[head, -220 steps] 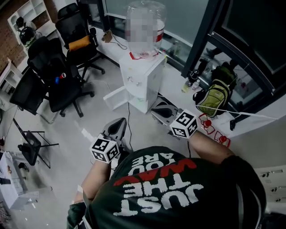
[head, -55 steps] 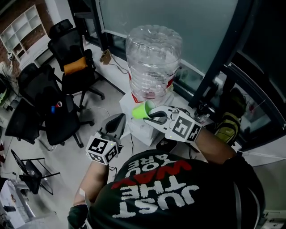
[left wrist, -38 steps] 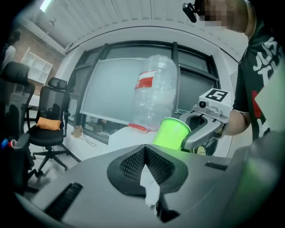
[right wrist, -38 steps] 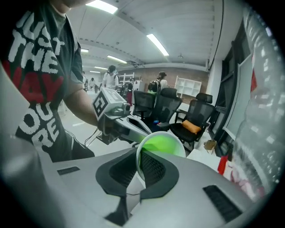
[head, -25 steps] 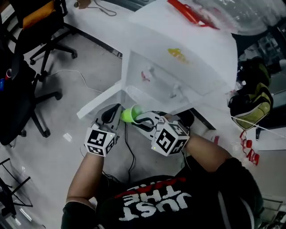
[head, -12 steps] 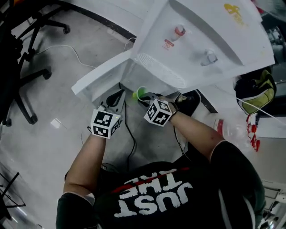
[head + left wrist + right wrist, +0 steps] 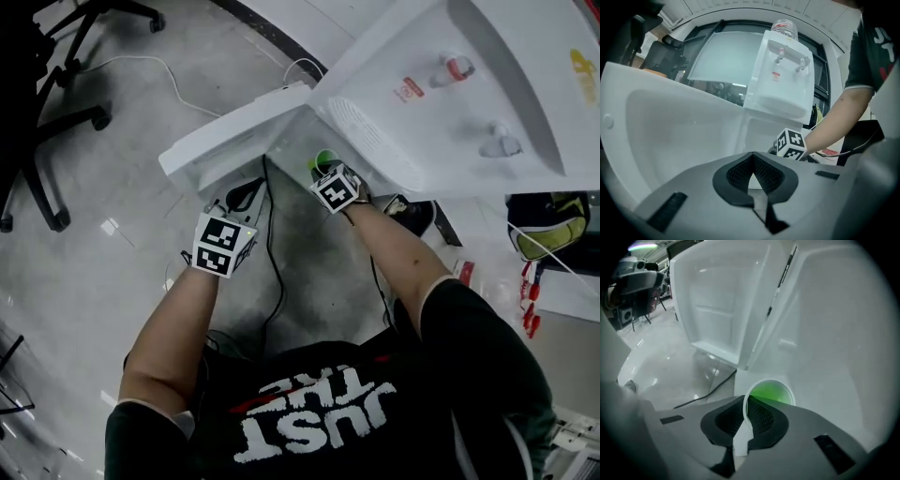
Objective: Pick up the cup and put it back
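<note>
Jaws of the right gripper (image 7: 745, 417) are pinching the rim of the green cup (image 7: 771, 393) at the opening of the water dispenser's (image 7: 834, 333) lower cabinet. Left gripper (image 7: 753, 165) jaws are pressing together, empty, beside the dispenser's open door (image 7: 670, 122). Overhead, the cup is sitting just under the dispenser's drip tray (image 7: 361, 127).

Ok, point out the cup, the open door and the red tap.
cup (image 7: 772, 393), right gripper view, green inside
door (image 7: 232, 139), head view, middle of the panel
red tap (image 7: 457, 67), head view, its knob
</note>
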`<action>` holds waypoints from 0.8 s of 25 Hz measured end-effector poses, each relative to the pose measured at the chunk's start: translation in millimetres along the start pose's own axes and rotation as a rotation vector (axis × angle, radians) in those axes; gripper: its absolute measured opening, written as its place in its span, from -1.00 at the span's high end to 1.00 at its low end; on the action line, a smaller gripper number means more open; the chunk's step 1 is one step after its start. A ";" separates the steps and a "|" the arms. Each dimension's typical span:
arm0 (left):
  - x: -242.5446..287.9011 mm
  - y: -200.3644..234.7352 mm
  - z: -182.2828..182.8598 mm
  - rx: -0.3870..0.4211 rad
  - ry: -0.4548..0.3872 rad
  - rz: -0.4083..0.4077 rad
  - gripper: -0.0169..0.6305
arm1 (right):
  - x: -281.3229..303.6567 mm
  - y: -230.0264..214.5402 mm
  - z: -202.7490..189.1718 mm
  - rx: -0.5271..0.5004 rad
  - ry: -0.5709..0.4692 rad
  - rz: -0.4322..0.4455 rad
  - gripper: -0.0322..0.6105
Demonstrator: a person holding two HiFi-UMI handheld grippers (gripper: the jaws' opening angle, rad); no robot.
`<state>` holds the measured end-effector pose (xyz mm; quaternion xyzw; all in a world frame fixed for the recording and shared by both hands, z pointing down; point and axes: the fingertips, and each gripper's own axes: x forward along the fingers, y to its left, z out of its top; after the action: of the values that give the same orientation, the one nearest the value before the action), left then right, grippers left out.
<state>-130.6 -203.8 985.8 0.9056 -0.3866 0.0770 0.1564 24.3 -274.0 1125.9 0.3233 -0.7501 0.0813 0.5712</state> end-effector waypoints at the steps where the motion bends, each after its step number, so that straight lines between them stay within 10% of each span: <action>1: 0.7 1.7 -0.1 0.001 0.001 0.002 0.95 | 8.6 -8.0 -4.7 -0.003 0.020 -0.018 0.78; 20: 25.7 -17.8 -18.6 0.012 0.050 -0.076 0.95 | 54.9 -51.5 -14.7 0.003 0.054 -0.106 0.77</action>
<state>-100.3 -203.2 1006.0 0.9184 -0.3473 0.0958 0.1634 58.3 -328.3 1168.0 0.3614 -0.7159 0.0608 0.5943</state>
